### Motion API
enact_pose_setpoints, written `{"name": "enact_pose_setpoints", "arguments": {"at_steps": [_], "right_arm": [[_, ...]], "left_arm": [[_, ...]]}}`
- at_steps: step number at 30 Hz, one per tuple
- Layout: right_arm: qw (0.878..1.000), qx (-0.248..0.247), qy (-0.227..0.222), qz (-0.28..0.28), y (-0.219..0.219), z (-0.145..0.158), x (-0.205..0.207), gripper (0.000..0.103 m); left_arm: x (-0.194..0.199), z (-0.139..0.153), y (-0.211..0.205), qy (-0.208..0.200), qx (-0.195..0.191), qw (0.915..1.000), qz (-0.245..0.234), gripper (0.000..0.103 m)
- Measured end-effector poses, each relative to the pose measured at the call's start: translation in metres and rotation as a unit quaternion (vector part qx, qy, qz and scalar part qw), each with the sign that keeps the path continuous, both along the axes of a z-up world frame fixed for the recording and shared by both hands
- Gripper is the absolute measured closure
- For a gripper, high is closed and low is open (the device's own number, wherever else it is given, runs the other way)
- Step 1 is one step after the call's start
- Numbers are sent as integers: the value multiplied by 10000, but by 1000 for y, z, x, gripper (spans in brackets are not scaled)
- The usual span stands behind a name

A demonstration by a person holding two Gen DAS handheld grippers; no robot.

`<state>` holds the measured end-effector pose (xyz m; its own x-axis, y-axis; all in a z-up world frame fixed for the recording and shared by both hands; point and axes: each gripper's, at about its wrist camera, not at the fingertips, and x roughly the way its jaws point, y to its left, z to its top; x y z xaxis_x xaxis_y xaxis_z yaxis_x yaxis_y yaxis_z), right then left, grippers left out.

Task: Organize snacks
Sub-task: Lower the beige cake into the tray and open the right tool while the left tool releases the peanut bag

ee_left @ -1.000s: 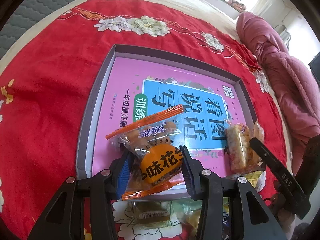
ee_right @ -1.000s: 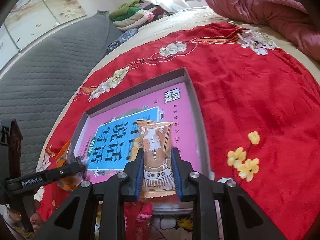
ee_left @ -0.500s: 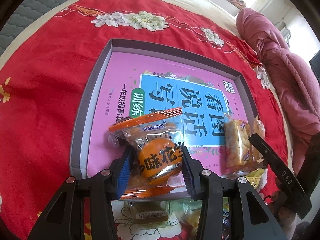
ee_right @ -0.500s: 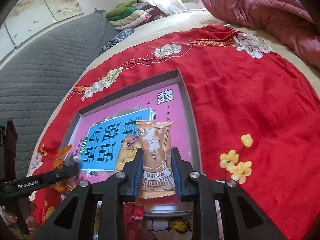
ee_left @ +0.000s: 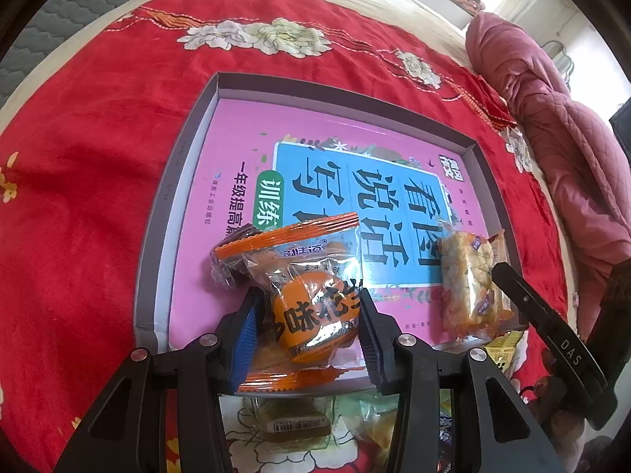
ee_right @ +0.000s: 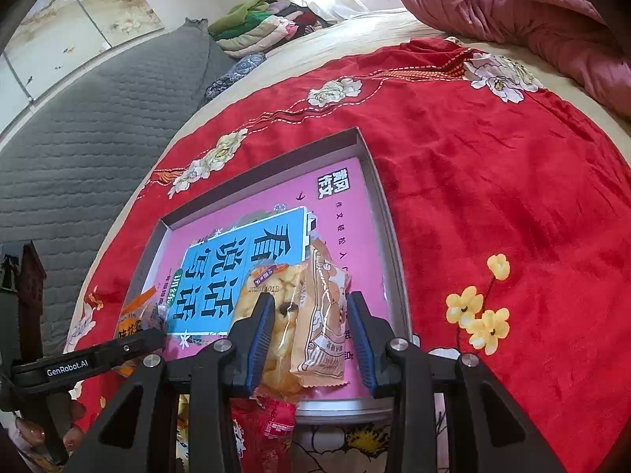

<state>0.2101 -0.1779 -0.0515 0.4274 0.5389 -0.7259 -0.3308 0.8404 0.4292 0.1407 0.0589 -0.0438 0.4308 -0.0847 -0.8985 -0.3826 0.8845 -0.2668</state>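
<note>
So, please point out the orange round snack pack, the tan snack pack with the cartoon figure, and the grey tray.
orange round snack pack (ee_left: 315,311), left wrist view, orange label
tan snack pack (ee_right: 325,327), right wrist view, wrapper middle
grey tray (ee_left: 179,165), left wrist view, left rim

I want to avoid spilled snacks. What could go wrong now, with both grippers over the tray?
1. The right gripper has just been opening; the tan packet between its pads leans on a yellow snack and may tip over.
2. The left gripper clamps the orange packet above the tray edge; released here, it might slide out onto the red cloth.
</note>
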Motion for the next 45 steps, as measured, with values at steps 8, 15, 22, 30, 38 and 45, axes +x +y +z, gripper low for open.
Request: {"name": "enact_pose_setpoints", "arguments": {"at_steps": [8, 15, 22, 30, 38, 45], "right_arm": [[10000, 13, 22, -14, -1, 1, 1, 65], [10000, -22, -28, 23, 1, 3, 0, 65], [10000, -32, -38, 24, 1, 4, 0, 62], [9998, -97, -167, 104, 4, 8, -3, 58], [9997, -67, -212, 103, 3, 11, -3, 57], [9994, -106, -301, 96, 3, 15, -4, 56]], "left_arm": [[1, 0, 0, 13, -19, 10000, 4, 55], [5, -4, -1, 69, -5, 10000, -41, 55], [8, -5, -7, 134, 101, 9998, -141, 53], [5, -1, -5, 93, 119, 9998, -139, 48], [3, 10, -4, -4, 156, 9998, -149, 46], [-2, 21, -2, -128, 216, 9996, -152, 45]]}}
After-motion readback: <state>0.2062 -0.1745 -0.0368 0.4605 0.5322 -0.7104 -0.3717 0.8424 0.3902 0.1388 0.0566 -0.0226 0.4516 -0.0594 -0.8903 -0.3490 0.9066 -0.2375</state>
